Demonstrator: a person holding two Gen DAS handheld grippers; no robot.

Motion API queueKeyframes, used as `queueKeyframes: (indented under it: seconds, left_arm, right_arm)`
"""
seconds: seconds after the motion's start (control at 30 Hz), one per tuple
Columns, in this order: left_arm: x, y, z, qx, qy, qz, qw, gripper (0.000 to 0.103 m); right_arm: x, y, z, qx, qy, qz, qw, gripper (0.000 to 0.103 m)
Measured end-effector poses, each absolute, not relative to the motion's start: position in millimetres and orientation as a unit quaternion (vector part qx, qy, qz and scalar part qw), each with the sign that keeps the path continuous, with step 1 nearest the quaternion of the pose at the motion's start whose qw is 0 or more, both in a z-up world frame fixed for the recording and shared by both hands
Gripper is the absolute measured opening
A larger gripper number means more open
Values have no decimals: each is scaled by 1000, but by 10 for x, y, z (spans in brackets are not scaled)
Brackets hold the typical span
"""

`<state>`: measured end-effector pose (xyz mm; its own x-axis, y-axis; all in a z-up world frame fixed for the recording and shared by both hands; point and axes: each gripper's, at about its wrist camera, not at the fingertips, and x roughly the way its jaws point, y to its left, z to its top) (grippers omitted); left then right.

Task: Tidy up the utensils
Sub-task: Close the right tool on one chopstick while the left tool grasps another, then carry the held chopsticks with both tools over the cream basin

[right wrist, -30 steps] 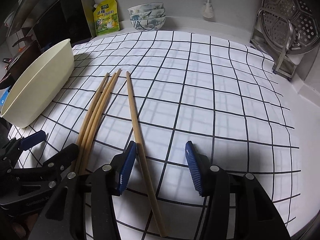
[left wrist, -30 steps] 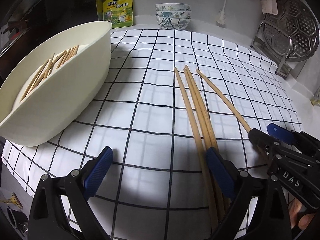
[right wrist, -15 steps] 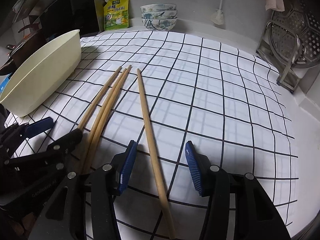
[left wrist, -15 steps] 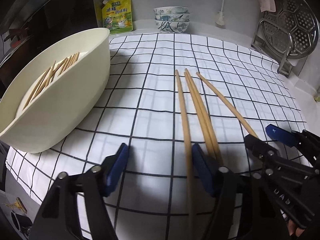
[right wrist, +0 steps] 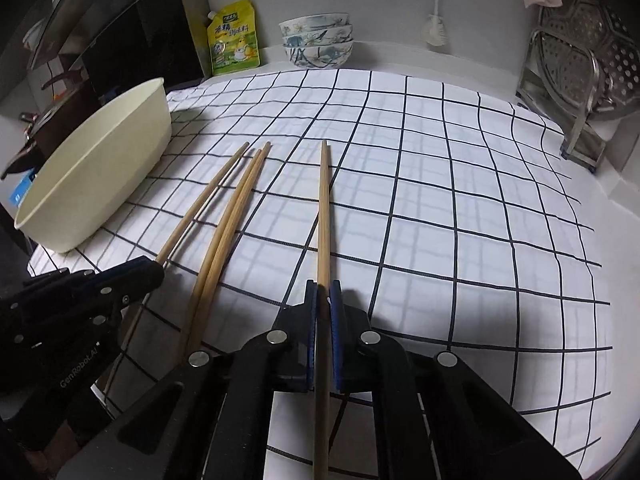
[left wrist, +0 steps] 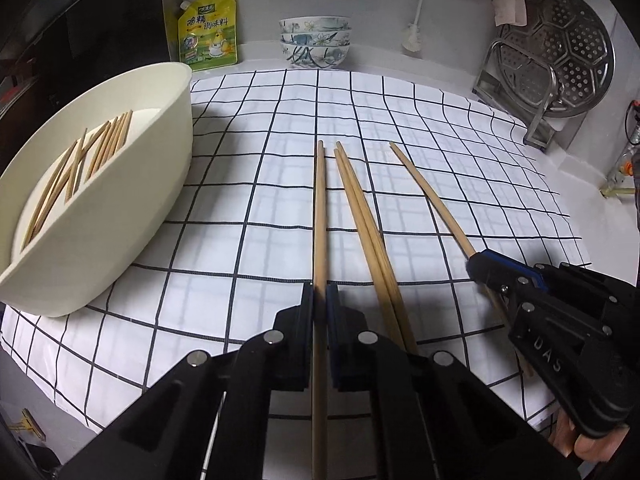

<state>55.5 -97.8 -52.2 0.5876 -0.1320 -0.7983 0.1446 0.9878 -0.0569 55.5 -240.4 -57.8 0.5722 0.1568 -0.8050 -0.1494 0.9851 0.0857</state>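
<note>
Several long wooden chopsticks lie on the checked cloth (left wrist: 440, 128). My left gripper (left wrist: 319, 292) is shut on the leftmost chopstick (left wrist: 319, 208). My right gripper (right wrist: 324, 292) is shut on the rightmost chopstick (right wrist: 324, 208); it also shows in the left wrist view (left wrist: 486, 266) on that chopstick (left wrist: 432, 196). A pair of chopsticks (left wrist: 360, 216) lies loose between them, also seen in the right wrist view (right wrist: 236, 208). A cream oval tub (left wrist: 132, 184) at the left holds several chopsticks (left wrist: 84, 160).
Stacked patterned bowls (left wrist: 315, 42) and a yellow seasoning pouch (left wrist: 208, 30) stand at the back wall. A metal steamer rack on a stand (left wrist: 556, 52) is at the back right. A dark stove with a pot (right wrist: 52, 120) lies left of the tub.
Both grippers have closed from open: the left onto the leftmost chopstick, the right onto the rightmost one. Both moved slightly forward along their chopsticks.
</note>
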Motion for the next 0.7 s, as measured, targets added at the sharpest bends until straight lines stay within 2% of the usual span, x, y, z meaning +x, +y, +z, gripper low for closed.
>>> queueKeyframes:
  seconds: [0.7]
  left_arm:
    - [446,-803,-120,-7,411,-147,900,7]
  right_arm:
    - [446,-2585,-48,100,400,39,910,6]
